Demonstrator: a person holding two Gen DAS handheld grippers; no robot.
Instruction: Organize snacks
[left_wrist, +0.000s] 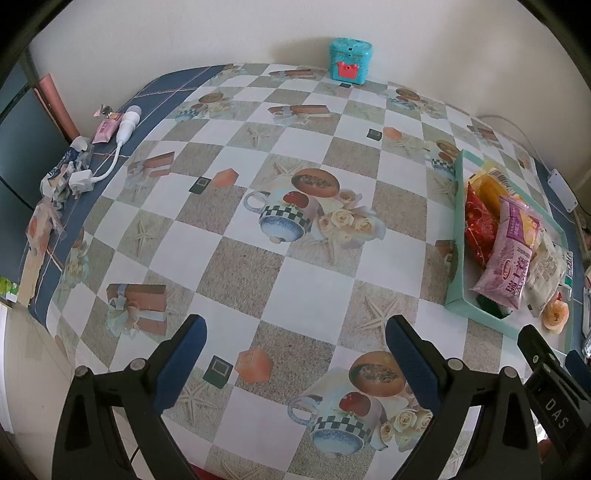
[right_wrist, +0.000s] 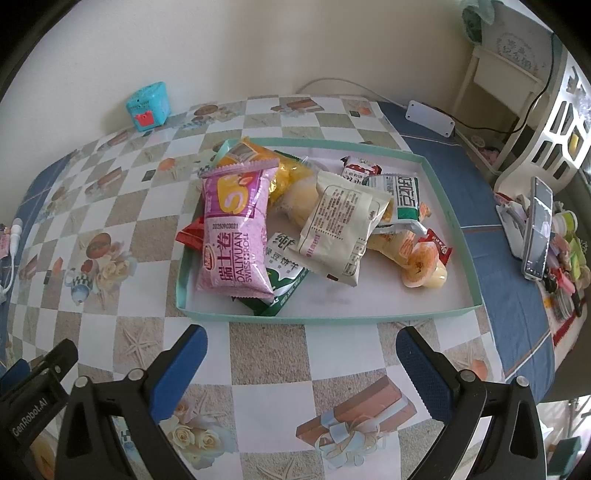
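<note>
The snacks lie heaped in the shallow green tray (right_wrist: 458, 218): a pink Swiss-roll packet (right_wrist: 236, 232) on top at its left side, a beige packet (right_wrist: 341, 229) across the middle, a green-and-white packet (right_wrist: 400, 197) behind that, a yellow packet (right_wrist: 284, 173) toward the tray's far left, and a jelly cup (right_wrist: 424, 267) toward its right. The near right part of the tray floor is bare. Outside the tray, the checked bench (left_wrist: 295, 288) near it carries no snack that I can make out; a small pink packet (left_wrist: 105, 129) sits far to the tray's left, beside a white cable.

The left gripper (left_wrist: 295, 354) and right gripper (right_wrist: 301, 363) both hover just short of the tray with jaws spread wide and nothing between them.

This fits either a pile awaiting sorting or one just gathered. If any packet is lifted, I judge it best to pinch a crimped end seam rather than the puffed middle, and take the top one so the others do not slide.
</note>
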